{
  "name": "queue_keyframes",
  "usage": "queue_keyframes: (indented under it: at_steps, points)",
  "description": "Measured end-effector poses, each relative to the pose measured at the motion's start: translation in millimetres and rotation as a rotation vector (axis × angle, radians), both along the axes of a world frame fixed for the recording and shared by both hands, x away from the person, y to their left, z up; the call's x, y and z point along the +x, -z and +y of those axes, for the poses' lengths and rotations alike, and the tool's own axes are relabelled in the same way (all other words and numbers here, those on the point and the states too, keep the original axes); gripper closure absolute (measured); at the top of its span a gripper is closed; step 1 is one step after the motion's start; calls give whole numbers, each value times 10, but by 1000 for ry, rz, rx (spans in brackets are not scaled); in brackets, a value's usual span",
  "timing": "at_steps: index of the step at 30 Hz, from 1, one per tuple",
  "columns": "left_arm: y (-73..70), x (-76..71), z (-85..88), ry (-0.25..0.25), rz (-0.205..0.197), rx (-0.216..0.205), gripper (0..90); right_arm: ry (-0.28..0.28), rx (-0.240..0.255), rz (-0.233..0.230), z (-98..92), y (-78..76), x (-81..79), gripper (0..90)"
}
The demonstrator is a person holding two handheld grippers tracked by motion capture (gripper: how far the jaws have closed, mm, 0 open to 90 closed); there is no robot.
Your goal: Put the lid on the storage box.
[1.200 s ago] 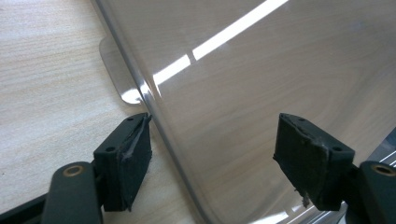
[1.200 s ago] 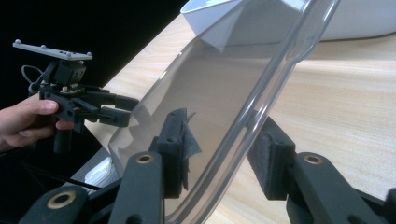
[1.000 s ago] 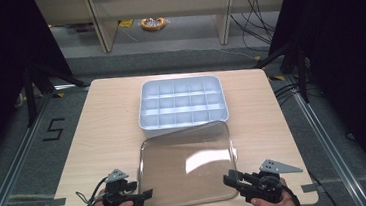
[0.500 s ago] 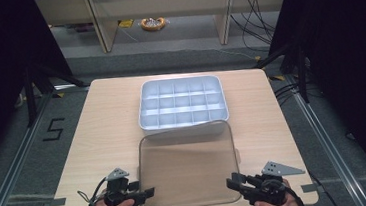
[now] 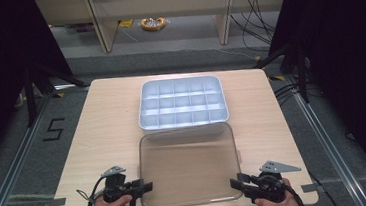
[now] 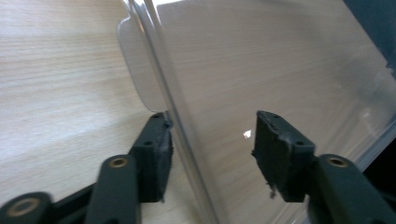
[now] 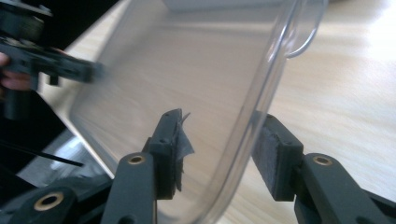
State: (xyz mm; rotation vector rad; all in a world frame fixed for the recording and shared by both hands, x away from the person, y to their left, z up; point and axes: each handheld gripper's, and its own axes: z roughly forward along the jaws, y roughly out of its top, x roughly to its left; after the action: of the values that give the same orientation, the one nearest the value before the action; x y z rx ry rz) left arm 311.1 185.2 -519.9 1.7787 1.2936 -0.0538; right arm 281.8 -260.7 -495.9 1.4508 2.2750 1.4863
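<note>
While the clear lid point(image 5: 189, 166) lay flat on the wooden table point(image 5: 103, 135) just in front of the compartment tray point(image 5: 182, 107), the high view showed the left gripper point(image 5: 137, 188) at the lid's near left corner and the right gripper point(image 5: 243, 184) at its near right corner.

Seen in the left gripper view, the lid's point(image 6: 261, 84) rim stood between the jaws, which had just been closing; one pad point(image 6: 156, 154) touched the rim, the other stood clear over the lid, so nothing was clamped.

Through the right gripper view, the lid's point(image 7: 187, 70) edge ran between jaws that had just been opening; the outer pad point(image 7: 275, 156) sat against the rim, the inner one stood off it.
</note>
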Motion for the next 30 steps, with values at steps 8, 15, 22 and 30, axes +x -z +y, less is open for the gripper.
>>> queue_keyframes:
  at_steps: [8,15,22,30]
  points:
    - [-124,-48,19,-29,-120,21,590,16,-77,63,32,81,35,589]
    - [-160,-80,15,-30,-128,24,607,52,-80,78,58,81,37,592]
    - [-283,-107,-11,-28,-186,56,617,88,-84,29,66,0,58,599]
    - [-522,121,-38,-23,-248,57,615,116,-54,-45,69,-234,318,572]
